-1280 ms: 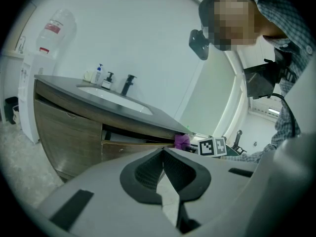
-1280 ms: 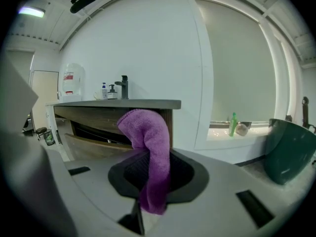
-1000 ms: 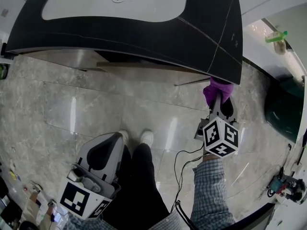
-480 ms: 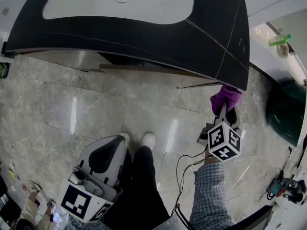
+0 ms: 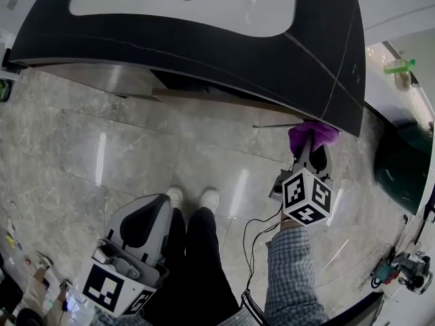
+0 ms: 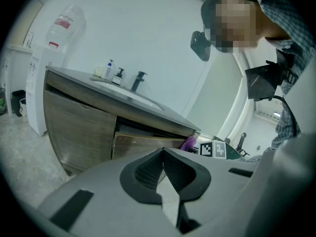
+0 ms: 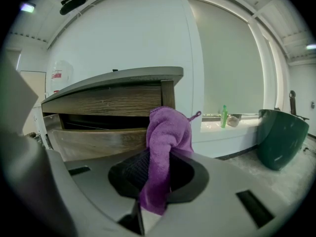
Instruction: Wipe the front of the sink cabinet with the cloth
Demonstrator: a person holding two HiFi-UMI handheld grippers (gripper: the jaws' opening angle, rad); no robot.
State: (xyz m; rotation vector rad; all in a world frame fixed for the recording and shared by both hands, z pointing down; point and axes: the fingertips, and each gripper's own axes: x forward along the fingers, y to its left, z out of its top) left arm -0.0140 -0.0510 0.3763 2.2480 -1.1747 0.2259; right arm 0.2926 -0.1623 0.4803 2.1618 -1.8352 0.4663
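Note:
The sink cabinet has a dark countertop [image 5: 204,46] and wood-grain fronts [image 7: 106,101], with a lower drawer [image 7: 94,141] standing slightly out. A purple cloth [image 7: 165,137] is pinched in my right gripper [image 7: 157,174], which is shut on it. The cloth [image 5: 312,134] hangs at the cabinet's right end, just below the countertop corner; I cannot tell if it touches the wood. My left gripper [image 5: 149,214] hangs low by the person's legs, well back from the cabinet. Its jaws [image 6: 163,168] are shut with nothing between them. The left gripper view also catches the cloth [image 6: 189,143].
A dark green bin [image 7: 281,137] stands on the floor right of the cabinet. A green bottle [image 7: 224,116] sits on the white ledge behind. Soap bottles [image 6: 112,73] and a black tap [image 6: 138,80] stand on the countertop. A cable [image 5: 255,236] trails from the right gripper.
The right gripper with the cloth has stayed under the countertop's right corner, shifting slightly left along the front. The left gripper has kept its place by the legs.

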